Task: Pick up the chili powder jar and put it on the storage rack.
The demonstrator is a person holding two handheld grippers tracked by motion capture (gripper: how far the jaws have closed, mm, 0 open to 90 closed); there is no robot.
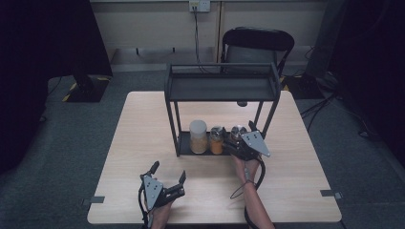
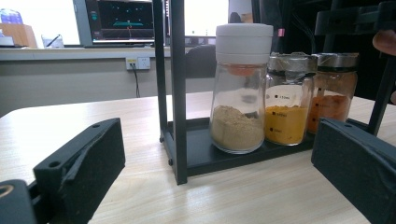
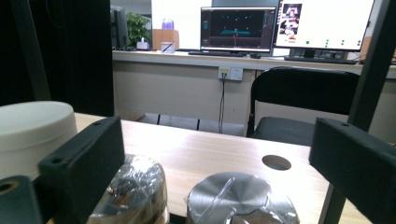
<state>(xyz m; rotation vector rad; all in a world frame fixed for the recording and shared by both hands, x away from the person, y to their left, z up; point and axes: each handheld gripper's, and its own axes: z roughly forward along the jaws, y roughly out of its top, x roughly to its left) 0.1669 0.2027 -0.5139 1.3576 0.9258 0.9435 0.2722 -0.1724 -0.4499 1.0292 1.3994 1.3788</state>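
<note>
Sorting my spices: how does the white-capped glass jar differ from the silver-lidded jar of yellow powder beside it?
The white-capped glass jar is taller and wider than the silver-lidded jar of yellow powder. It has a plain white plastic cap and holds tan powder; the other has a shiny metallic lid and bright yellow powder. Both are clear glass and stand upright on the black metal rack's lower shelf.

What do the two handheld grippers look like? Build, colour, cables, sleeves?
Both are black two-jaw units. The left gripper and right gripper each carry a grey three-cornered plate dotted with small holes on top. The jaws are flat, blocky black pads with screw holes. A black cable trails from the right one. Forearms are bare, no sleeves.
</note>
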